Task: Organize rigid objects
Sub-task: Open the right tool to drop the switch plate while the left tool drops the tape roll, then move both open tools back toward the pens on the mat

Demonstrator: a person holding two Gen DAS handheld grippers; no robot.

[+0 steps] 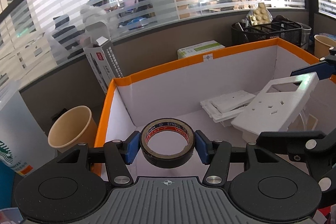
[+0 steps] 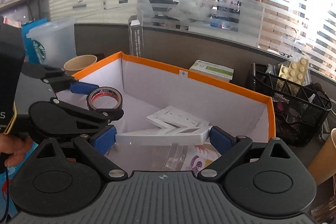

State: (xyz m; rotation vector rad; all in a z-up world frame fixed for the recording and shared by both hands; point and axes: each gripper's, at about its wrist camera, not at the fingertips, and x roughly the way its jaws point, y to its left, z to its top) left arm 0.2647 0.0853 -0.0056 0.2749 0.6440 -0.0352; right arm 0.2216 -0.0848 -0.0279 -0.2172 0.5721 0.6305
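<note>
A black roll of vinyl tape (image 1: 168, 159) hangs over the near left corner of the orange-rimmed white box (image 1: 168, 66), and my left gripper (image 1: 168, 147) is shut on it with a blue pad on each side. My right gripper (image 2: 162, 138) is shut on a white socket plate (image 2: 159, 136), held tilted above the box's right half (image 2: 220, 79). In the left wrist view that plate (image 1: 271, 107) slants down from the right gripper's blue pad (image 1: 306, 72). Another white plate (image 1: 227, 103) lies on the box floor. The right wrist view shows the tape (image 2: 104, 91) in the left gripper (image 2: 100, 101).
A paper cup (image 1: 71, 127) and a Starbucks tumbler (image 1: 12, 135) stand left of the box. Behind it are a tall grey carton (image 1: 105, 68) and a green-white carton (image 2: 212, 70). A black mesh organiser (image 2: 294, 102) and a second paper cup (image 2: 323, 159) stand at the right.
</note>
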